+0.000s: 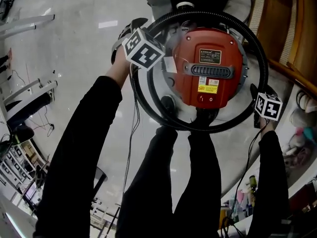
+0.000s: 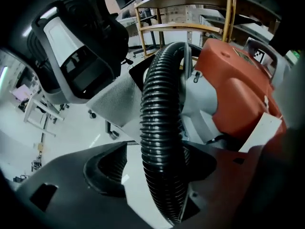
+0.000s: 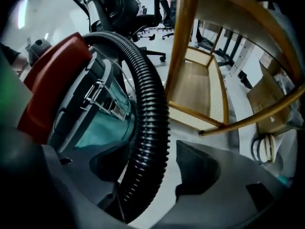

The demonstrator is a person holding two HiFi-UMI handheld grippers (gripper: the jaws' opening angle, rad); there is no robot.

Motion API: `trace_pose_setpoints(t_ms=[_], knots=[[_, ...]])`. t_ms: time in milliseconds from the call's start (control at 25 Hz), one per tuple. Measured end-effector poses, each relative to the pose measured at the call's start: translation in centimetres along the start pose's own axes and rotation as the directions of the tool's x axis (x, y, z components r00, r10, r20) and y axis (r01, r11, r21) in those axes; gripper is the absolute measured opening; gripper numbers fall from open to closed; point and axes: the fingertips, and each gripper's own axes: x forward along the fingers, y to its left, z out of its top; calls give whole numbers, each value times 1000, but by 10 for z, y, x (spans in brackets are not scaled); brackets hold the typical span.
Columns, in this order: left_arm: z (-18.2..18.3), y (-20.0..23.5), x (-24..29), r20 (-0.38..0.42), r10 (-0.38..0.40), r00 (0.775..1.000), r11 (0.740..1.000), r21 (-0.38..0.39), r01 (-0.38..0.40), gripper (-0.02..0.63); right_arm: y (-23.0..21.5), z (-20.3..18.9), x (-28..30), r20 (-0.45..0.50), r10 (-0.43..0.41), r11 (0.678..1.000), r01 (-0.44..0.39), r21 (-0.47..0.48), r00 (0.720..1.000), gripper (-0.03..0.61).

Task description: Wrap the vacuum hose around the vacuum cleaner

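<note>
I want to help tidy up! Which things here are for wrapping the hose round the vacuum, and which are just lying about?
For the job: vacuum hose, looped round the red vacuum cleaner; left gripper and right gripper, both open, hose between their jaws.
Just lying about: wooden bench; office chair.

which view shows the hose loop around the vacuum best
The head view: there the black hose shows as a nearly full ring around the red-topped vacuum cleaner. The left gripper view and right gripper view each show only a short ribbed stretch, between the open tongs of the left gripper and right gripper.
</note>
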Motion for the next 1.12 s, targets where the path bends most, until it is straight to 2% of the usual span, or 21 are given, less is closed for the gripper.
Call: trace_pose_setpoints(t_ms=[40, 80, 240, 400, 480, 560, 680, 760, 800, 920, 960, 1040, 1120], knots=[[-1, 0, 0, 3, 1, 1000, 1000, -2, -1, 333, 4, -3, 3, -25, 6, 1000, -7, -14, 1000, 319], [-4, 0, -2, 7, -1, 1000, 1000, -14, 1, 353, 7, -5, 4, -44, 14, 1000, -15, -17, 999, 340], [-29, -3, -15, 19, 14, 1000, 994, -105, -12, 364, 8, -7, 1, -75, 13, 1000, -12, 19, 997, 350], [-104, -17, -10, -153, 21, 988, 976, -212, -54, 363, 24, -22, 8, -200, 32, 999, -32, 3, 979, 348], [-137, -26, -10, -181, 16, 983, 947, -314, -73, 363, 34, -33, 11, -242, 40, 999, -42, -4, 970, 348], [-166, -44, -15, -186, 11, 982, 907, -412, -88, 364, 45, -52, 13, -273, 57, 998, -58, 4, 960, 349], [-202, -100, -23, -189, -74, 979, 855, -517, -35, 362, 73, -92, 15, -324, 137, 990, -124, 60, 936, 347], [-211, -129, -22, -186, -116, 976, 843, -537, -1, 362, 97, -109, 17, -346, 185, 982, -163, 92, 920, 345], [-211, -135, -19, -187, -119, 975, 841, -541, -1, 362, 104, -110, 18, -342, 190, 981, -164, 104, 920, 344], [-206, -121, -11, -210, -95, 973, 805, -591, -49, 362, 99, -105, 20, -312, 145, 986, -111, 126, 939, 345], [-207, -113, -11, -225, -85, 971, 801, -595, -68, 362, 95, -103, 19, -303, 131, 988, -98, 121, 944, 348], [-211, -98, -15, -259, -61, 964, 822, -561, -98, 362, 88, -95, 12, -266, 124, 989, -97, 115, 956, 386], [-215, -85, -24, -262, -42, 964, 830, -546, -112, 362, 83, -78, 1, -172, 139, 986, -119, 120, 975, 403]])
